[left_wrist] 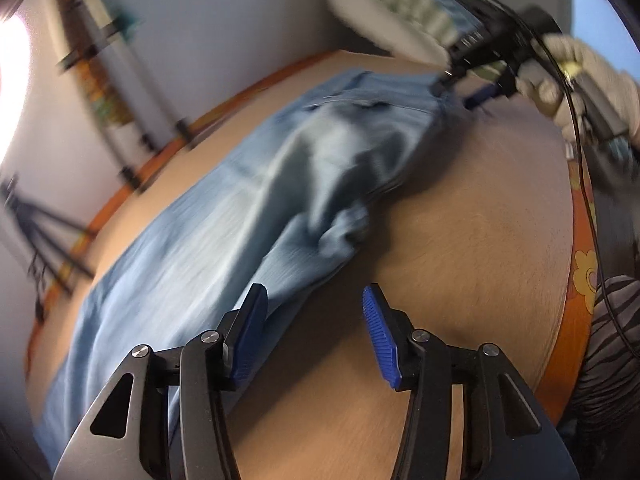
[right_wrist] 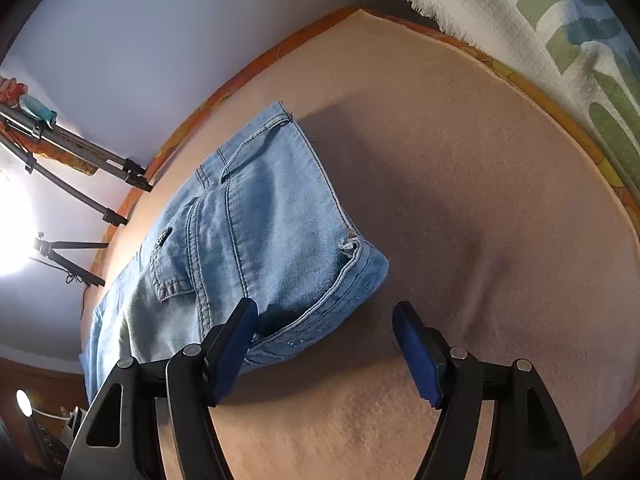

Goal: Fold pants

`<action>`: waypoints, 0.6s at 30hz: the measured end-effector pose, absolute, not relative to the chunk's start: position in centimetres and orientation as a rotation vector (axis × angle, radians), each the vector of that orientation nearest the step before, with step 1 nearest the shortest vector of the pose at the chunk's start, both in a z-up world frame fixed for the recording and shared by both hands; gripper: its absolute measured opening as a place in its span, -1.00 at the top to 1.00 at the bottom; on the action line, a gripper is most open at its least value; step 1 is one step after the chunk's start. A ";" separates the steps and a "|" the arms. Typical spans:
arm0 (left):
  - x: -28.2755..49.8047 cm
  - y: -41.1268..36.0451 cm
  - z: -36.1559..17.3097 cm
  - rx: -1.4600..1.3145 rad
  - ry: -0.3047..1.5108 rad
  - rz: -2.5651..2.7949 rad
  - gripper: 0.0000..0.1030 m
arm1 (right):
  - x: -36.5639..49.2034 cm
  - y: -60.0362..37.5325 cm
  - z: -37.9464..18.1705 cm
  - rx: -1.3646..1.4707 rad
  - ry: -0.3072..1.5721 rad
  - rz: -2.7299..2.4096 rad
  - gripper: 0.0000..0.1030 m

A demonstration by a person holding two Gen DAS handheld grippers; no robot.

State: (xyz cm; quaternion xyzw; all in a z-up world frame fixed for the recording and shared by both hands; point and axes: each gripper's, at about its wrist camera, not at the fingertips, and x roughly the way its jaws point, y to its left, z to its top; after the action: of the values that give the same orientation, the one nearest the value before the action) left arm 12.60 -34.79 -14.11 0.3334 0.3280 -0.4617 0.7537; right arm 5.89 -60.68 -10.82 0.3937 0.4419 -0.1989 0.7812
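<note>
I am holding my left gripper [left_wrist: 316,332] over the near part of the beige blanket [left_wrist: 460,240], and its blue pads [left_wrist: 380,336] are standing apart with nothing clamped between them; only bare blanket is showing in the gap, and the left pad is overlapping the near edge of the pants [left_wrist: 240,220]. I am holding my right gripper [right_wrist: 324,344] at the waistband end, and its jaws are likewise standing apart and gripping nothing, the left pad sitting just beside the waistband corner [right_wrist: 360,272]. The pants are lying on the blanket, stretching from near left to far right in the left wrist view, with bunched denim piled at the middle. In that view, my gloved right hand [left_wrist: 580,76] is appearing at the far right, by the far end of the denim. Beyond the blanket's orange edge, tripods [right_wrist: 80,160] are standing at the far left, and a fringed patterned cloth [right_wrist: 540,20] is hanging at the far right.
</note>
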 end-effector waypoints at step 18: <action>15.3 -39.8 -17.4 0.769 0.784 -1.131 0.19 | 7.4 -61.8 -12.3 0.972 0.910 -0.345 -0.44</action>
State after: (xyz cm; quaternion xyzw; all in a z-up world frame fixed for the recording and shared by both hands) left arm 15.27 -39.84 -17.43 0.3461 0.3528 -0.5086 0.7051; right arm 7.40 -61.82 -12.27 0.4484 0.4201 -0.1592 0.7727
